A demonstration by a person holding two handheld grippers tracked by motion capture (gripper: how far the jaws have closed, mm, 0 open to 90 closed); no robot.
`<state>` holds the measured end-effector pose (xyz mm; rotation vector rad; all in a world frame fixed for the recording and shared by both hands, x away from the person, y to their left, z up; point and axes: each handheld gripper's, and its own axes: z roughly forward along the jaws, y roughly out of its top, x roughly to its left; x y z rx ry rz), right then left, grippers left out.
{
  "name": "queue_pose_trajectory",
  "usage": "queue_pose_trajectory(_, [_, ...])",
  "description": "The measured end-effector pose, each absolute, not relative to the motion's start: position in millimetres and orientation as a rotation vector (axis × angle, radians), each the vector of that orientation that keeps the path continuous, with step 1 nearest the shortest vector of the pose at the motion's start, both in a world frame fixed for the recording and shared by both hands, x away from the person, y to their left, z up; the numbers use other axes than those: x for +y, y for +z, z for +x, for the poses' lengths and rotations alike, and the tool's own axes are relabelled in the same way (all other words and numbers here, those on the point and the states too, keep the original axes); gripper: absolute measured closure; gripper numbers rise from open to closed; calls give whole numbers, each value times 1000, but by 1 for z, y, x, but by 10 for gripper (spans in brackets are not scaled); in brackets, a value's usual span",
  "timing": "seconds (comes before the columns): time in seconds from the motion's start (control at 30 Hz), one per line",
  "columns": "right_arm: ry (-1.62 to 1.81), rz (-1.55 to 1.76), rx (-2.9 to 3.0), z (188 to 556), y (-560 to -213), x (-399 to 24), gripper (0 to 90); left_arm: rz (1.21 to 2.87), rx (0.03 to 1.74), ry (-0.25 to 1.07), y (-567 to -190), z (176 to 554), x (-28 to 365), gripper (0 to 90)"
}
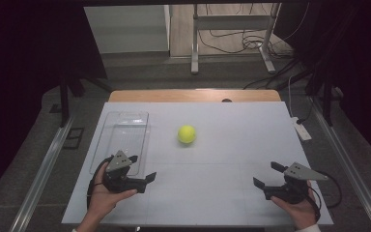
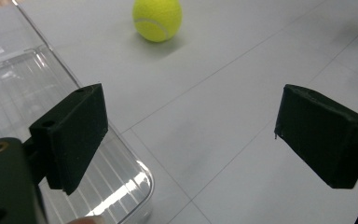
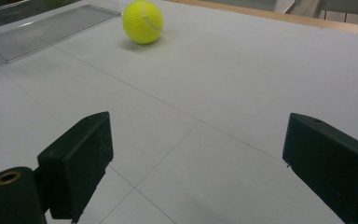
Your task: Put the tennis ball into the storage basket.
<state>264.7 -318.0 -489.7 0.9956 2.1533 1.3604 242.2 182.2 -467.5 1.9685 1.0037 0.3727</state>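
Observation:
A yellow tennis ball [image 1: 186,134] lies near the middle of the white table [image 1: 222,203]; it also appears at the top of the left gripper view [image 2: 157,18] and the right gripper view [image 3: 142,21]. A clear plastic tray [image 1: 123,137] sits on the table's left side, with its corner under one jaw in the left gripper view [image 2: 121,196]. My left gripper [image 1: 142,167], held in a hand at the front left beside the tray, stands open and empty [image 2: 191,140]. At the front right, my right gripper [image 1: 267,175] is open too, nothing between its jaws [image 3: 196,158].
A wooden strip [image 1: 193,95] borders the table's far edge. A small white device [image 1: 302,129] lies by the right edge. Metal rails run along both sides, and a stand's legs and cables are on the floor beyond.

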Motion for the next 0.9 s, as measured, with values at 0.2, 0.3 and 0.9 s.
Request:
queue_pose_trajectory(0.2, [1356, 993, 2157, 265, -490, -318, 87, 1972, 996, 366, -462, 246, 179, 104])
queue_pose_trajectory(0.3, [1362, 993, 2155, 265, -490, -318, 88, 1977, 989, 360, -459, 248, 176, 105])
queue_pose_trajectory(0.9, [1360, 1000, 2156, 265, -490, -318, 87, 2012, 952, 324, -446, 271, 154, 107])
